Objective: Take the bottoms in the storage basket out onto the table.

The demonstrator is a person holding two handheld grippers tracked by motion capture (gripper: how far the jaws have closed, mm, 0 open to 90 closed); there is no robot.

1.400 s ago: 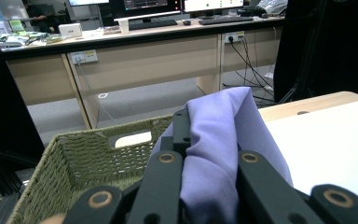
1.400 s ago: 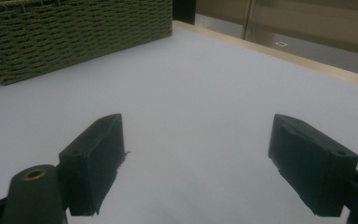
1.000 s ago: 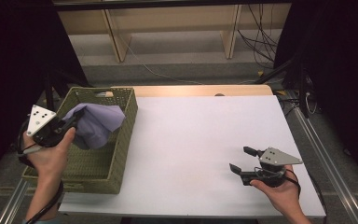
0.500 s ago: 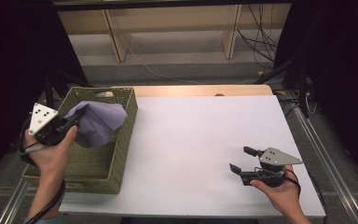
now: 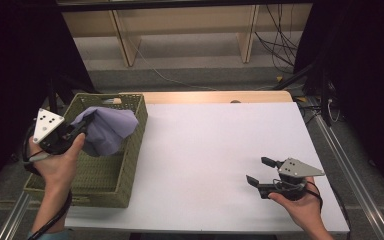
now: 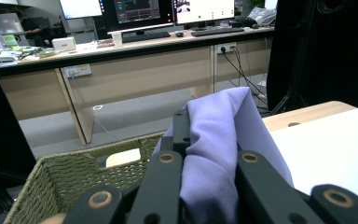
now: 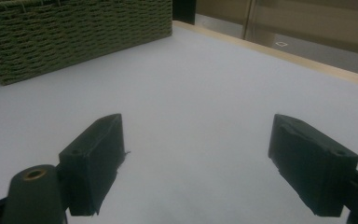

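Left tool [image 5: 80, 131] gripping soft lilac cloth [image 5: 107, 131], over woven rect. basket [image 5: 111, 175]

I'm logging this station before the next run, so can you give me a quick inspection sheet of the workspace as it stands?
Surface: white table top, bare, with a wooden strip along its far edge.
Job's things: purple cloth held above the green woven basket at the table's left end.
Clutter: nothing seen.
Grippers: left tool shut on the cloth, fabric bunched between its jaws; right tool open, with nothing between its jaws, low over the table's near right part.
Cables: one trails from the left tool along the forearm; loose cables on the floor beyond the table.
Surroundings: wooden desks with monitors behind, dark panels at both sides.
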